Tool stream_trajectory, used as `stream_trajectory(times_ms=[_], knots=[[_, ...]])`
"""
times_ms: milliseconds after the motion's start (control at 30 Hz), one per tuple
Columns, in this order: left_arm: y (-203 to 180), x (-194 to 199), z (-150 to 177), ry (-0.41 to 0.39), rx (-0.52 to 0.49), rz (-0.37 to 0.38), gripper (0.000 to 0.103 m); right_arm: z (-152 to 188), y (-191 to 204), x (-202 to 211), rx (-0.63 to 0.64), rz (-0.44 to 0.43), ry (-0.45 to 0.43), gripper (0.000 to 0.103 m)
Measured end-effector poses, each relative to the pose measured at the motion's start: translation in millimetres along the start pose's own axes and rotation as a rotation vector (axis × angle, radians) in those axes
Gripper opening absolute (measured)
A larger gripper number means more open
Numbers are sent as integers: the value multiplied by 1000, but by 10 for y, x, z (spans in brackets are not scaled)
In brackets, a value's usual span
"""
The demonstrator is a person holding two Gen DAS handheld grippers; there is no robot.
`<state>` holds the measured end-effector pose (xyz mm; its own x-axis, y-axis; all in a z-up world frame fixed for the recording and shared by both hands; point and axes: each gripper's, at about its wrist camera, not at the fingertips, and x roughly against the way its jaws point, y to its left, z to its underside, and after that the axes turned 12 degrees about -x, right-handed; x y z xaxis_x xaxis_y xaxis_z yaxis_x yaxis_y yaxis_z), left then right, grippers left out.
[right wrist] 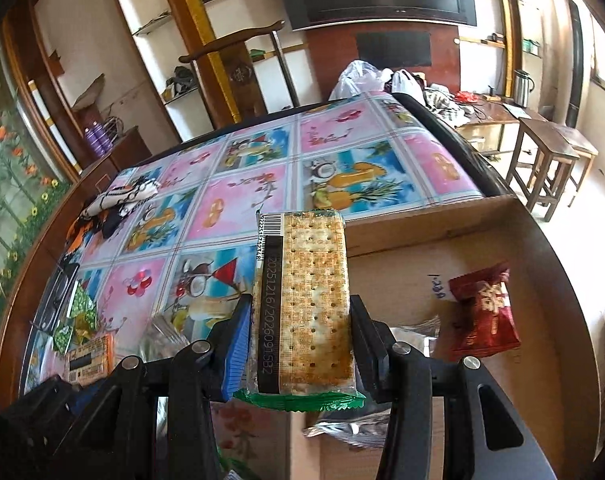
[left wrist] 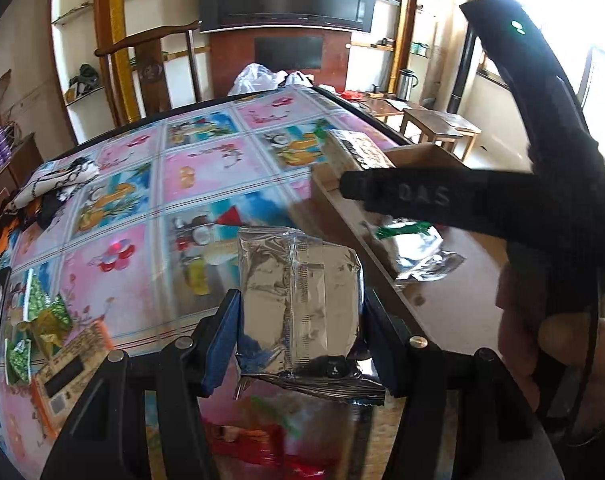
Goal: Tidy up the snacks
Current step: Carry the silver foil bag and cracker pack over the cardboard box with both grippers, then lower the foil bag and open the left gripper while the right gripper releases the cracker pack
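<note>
Both tongs are loaded, left tongs (left wrist: 298, 332) clamping a silver packet (left wrist: 300, 300), right tongs (right wrist: 298, 340) a cracker pack (right wrist: 314, 304); lower each fully inside the cardboard box (right wrist: 422, 236) beside the red snack (right wrist: 484, 316) before letting go.

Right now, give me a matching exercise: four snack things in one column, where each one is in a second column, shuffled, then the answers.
Things
1. silver foil packet
2. cracker pack
3. red snack bag
4. orange packet

Places
A. lying inside the cardboard box
B. clamped in the left gripper
C. on the tablecloth beside green wrappers
D. clamped in the right gripper

Pairs: 1-B, 2-D, 3-A, 4-C
</note>
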<state>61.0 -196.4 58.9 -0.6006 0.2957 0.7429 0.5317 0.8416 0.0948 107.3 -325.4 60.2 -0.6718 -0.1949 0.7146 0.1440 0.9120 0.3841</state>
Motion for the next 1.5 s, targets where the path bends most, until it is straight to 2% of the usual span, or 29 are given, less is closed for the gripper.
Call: stream_trajectory(times_ms=[233,500,800,1067,1500], knots=[[-244,-28,-106,-13,-6,39,58,-98,-238,46,-65,11,-8,49],[-597,-106,-187,-8,-50,79,58,-260,-689,144,-162,38,-17,49],[-981,-189,-210,-2,-109,111,58,-358,-1165,234,-253,107,-30,49],[-1235,-243,-177,3,-160,127,58,-353,-1311,170,-276,151,7,49],[-1231,-307,-147,14,-165,130,58,-318,-1286,105,-236,186,38,50]])
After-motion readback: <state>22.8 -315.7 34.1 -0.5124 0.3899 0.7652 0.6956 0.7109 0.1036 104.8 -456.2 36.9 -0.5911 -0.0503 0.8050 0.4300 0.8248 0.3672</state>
